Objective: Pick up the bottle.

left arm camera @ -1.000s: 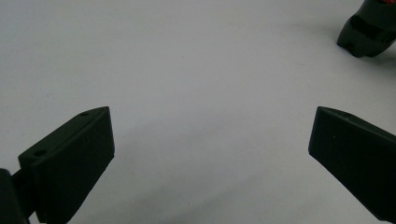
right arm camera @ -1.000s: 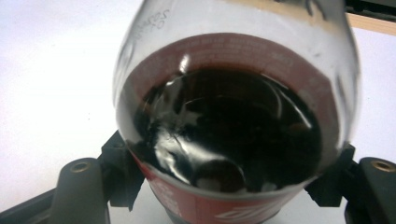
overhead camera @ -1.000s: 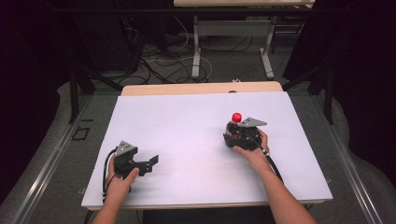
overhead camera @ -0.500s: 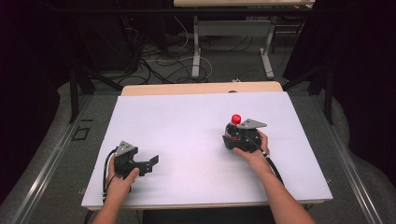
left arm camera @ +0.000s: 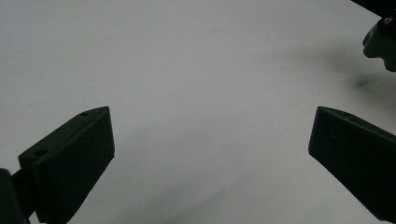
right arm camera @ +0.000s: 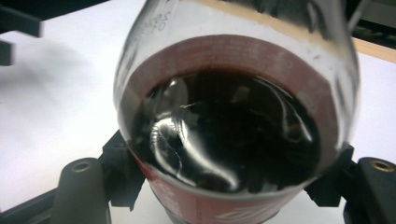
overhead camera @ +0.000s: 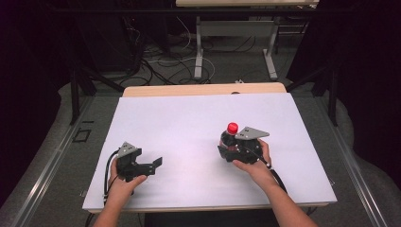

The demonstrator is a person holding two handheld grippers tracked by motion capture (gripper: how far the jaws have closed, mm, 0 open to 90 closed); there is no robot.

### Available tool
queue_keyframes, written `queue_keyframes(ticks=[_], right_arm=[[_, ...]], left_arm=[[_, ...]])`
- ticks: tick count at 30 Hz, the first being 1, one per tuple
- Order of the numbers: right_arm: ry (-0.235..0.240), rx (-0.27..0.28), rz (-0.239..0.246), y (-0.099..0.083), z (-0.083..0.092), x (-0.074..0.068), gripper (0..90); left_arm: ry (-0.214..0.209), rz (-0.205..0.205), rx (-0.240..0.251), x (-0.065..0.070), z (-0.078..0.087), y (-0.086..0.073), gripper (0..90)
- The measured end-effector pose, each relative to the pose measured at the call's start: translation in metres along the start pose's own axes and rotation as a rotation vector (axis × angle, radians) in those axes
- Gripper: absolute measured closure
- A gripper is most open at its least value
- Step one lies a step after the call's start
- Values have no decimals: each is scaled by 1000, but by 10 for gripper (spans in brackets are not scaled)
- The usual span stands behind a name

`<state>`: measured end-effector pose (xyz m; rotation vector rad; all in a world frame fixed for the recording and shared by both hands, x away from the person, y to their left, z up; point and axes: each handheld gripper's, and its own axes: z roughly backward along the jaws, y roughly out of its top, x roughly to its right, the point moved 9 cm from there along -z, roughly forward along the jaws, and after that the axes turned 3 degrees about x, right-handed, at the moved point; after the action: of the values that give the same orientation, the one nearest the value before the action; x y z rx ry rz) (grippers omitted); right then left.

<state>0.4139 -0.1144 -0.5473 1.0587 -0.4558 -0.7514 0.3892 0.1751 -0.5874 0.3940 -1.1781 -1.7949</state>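
Note:
A clear bottle of dark cola (overhead camera: 228, 139) with a red cap and red label sits right of centre over the white table top (overhead camera: 189, 118). My right gripper (overhead camera: 227, 147) is shut on its body, and the bottle leans a little. In the right gripper view the bottle (right arm camera: 224, 116) looms close, with a black jaw pressed against each side of it where my right gripper (right arm camera: 229, 163) holds it. My left gripper (overhead camera: 151, 165) rests at the near left of the table. Its jaws stand wide apart over bare white surface, so my left gripper (left arm camera: 210, 126) is open with nothing between them.
A wooden strip (overhead camera: 203, 90) edges the table's far side. Beyond it are table legs (overhead camera: 198, 52) and loose cables (overhead camera: 161, 61) on the floor. A dark part of the other gripper (left arm camera: 380, 39) shows at the top right of the left gripper view.
My right hand has carried the bottle a little to the left and toward the near edge. The left gripper has stayed where it was.

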Motion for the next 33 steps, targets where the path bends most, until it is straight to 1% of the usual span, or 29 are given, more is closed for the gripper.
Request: queue_keyframes(ticks=[1, 2, 3, 5, 6, 8, 9, 10, 11, 12, 13, 14, 15, 17, 18, 19, 20, 21, 22, 23, 24, 25, 26, 27, 28, 29, 31, 32, 33], right_arm=[[11, 5, 6, 1, 2, -4, 283], [26, 8, 10, 1, 4, -8, 283], [32, 4, 15, 1, 6, -12, 283], [50, 7, 23, 2, 10, -19, 283], [60, 10, 29, 2, 12, -23, 283], [77, 19, 42, 3, 15, -29, 283], [89, 17, 37, 3, 17, -33, 283], [95, 23, 42, 4, 19, -36, 283], [101, 22, 44, 3, 21, -39, 283], [105, 23, 49, 3, 22, -41, 283], [105, 23, 49, 3, 22, -41, 283], [119, 17, 62, 3, 24, -44, 283], [130, 12, 60, 2, 28, -50, 283], [136, 19, 63, 2, 29, -52, 283], [144, 15, 76, 0, 32, -57, 283], [151, 19, 77, 0, 32, -59, 283], [151, 19, 77, 0, 32, -59, 283], [167, 12, 84, -3, 34, -64, 283], [170, 12, 87, -3, 35, -66, 283], [174, 8, 87, -4, 36, -68, 283], [181, 0, 92, -5, 37, -70, 283], [184, 10, 90, -5, 36, -71, 283], [183, 2, 87, -7, 36, -73, 283], [179, 3, 89, -8, 36, -74, 283], [179, 3, 89, -8, 36, -74, 283], [189, -1, 90, -9, 35, -77, 283], [190, 1, 95, -10, 34, -80, 283], [191, -4, 102, -11, 34, -80, 283], [194, -4, 105, -11, 34, -81, 283]], left_arm=[[-13, -8, 3, 4, 2, 3, 5], [-13, -8, 3, 4, 2, 3, 5], [-38, -14, 9, 11, 4, 6, 5], [-46, -20, 14, 14, 4, 9, 5], [-73, -23, 23, 24, 6, 14, 5], [-96, -61, 31, 32, 8, 19, 6], [-110, -72, 37, 38, 9, 22, 7], [-110, -72, 37, 38, 9, 22, 12], [-143, -81, 44, 49, 11, 28, 14], [-157, -96, 49, 54, 12, 31, 17], [-157, -96, 49, 54, 12, 31, 18], [-172, -106, 52, 60, 13, 35, 18], [-189, -125, 48, 66, 15, 38, 17], [-211, -151, 50, 77, 17, 43, 17], [-245, -162, 53, 90, 19, 49, 17], [-245, -162, 53, 90, 19, 49, 17], [-263, -165, 53, 96, 20, 51, 17], [-285, -166, 56, 104, 21, 54, 17], [-300, -177, 55, 108, 22, 57, 18], [-329, -192, 59, 119, 23, 63, 18], [-329, -192, 59, 119, 23, 63, 21], [-342, -197, 62, 125, 24, 65, 26], [-367, -206, 69, 135, 25, 71, 33], [-367, -206, 69, 135, 25, 71, 46], [-379, -211, 73, 140, 25, 75, 46], [-397, -210, 69, 145, 26, 77, 74], [-429, -212, 60, 155, 27, 82, 87], [-434, -223, 54, 158, 27, 84, 101], [-449, -242, 48, 165, 27, 88, 113]])
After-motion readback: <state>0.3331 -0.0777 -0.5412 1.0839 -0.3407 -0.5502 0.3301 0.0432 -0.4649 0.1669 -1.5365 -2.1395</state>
